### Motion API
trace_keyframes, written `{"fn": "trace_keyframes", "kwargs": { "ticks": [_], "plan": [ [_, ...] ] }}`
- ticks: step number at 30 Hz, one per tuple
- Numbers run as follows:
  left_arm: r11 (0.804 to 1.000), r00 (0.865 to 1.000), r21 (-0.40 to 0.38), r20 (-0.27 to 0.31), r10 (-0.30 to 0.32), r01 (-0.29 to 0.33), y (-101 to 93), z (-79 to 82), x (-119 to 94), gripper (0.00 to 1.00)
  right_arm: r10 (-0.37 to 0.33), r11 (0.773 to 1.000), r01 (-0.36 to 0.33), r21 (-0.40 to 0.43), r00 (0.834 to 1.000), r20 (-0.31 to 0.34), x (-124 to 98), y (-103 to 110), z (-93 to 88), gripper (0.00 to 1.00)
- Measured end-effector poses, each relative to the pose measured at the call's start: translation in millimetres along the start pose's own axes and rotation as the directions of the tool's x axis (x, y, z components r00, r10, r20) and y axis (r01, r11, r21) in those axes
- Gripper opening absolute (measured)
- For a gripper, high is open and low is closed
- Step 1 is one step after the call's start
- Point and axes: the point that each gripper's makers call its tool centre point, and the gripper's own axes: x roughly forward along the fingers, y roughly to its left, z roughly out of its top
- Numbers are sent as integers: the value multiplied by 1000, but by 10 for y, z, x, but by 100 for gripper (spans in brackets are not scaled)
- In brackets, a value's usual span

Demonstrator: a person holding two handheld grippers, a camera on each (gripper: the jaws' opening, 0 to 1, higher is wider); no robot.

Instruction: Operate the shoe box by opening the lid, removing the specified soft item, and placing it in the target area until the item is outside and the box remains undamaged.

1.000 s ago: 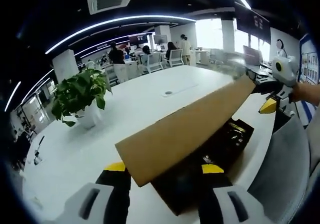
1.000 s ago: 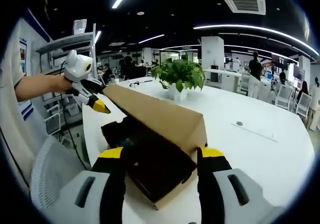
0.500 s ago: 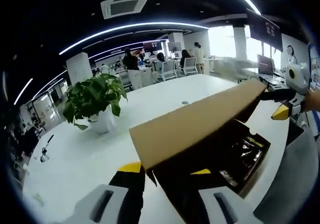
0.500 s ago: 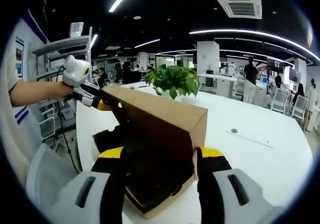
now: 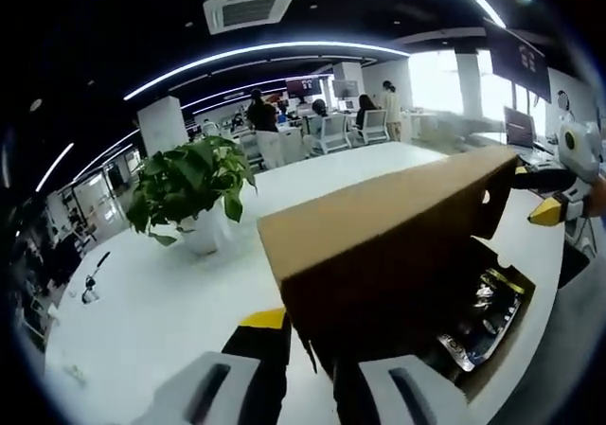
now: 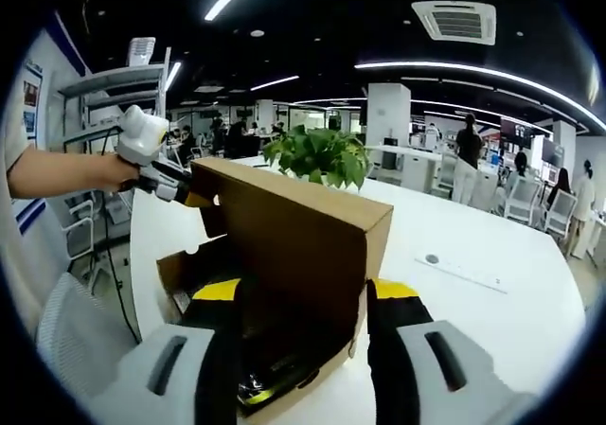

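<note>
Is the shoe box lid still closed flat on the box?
No, in the right gripper view the lid stands raised on edge above the open box, with dark contents visible inside.

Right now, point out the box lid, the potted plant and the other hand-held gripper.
box lid [image 6: 284, 231]: right gripper view, on its brown inner face.
potted plant [image 5: 194, 181]: left gripper view, on its leaves.
left hand-held gripper [image 6: 194, 198]: right gripper view, at its yellow tips by the lid's end.
</note>
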Motion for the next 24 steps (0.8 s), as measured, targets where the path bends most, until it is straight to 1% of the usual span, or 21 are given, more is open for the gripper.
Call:
{"fn": "trace_keyframes", "kwargs": {
  "ticks": [2, 6, 15, 18, 20, 24],
  "plan": [
    [1000, 1000, -5, -6, 8, -8, 34, -10, 33, 9, -3, 1000, 3, -3, 1000, -2, 10, -23, 2, 45],
    [1000, 1000, -23, -11, 7, -7, 68, -28, 76, 5, -27, 1000, 27, -2, 1000, -7, 28, -113, 18, 38],
    [999, 1000, -54, -1, 3, -3, 112, -3, 143, 4, -51, 998, 52, 18, 999, -18, 75, -278, 40, 26],
    [999, 1000, -52, 2, 0, 0, 123, 9, 165, 4, -69, 997, 69, 31, 997, -27, 79, -312, 12, 23],
    [999, 1000, -46, 2, 0, 0, 130, 15, 180, 4, -78, 997, 79, 25, 996, -42, 89, -321, -43, 23],
    [999, 1000, -46, 4, 0, 0, 157, 28, 224, 4, -87, 995, 90, 37, 993, -74, 94, -331, -173, 22]
  ]
}}
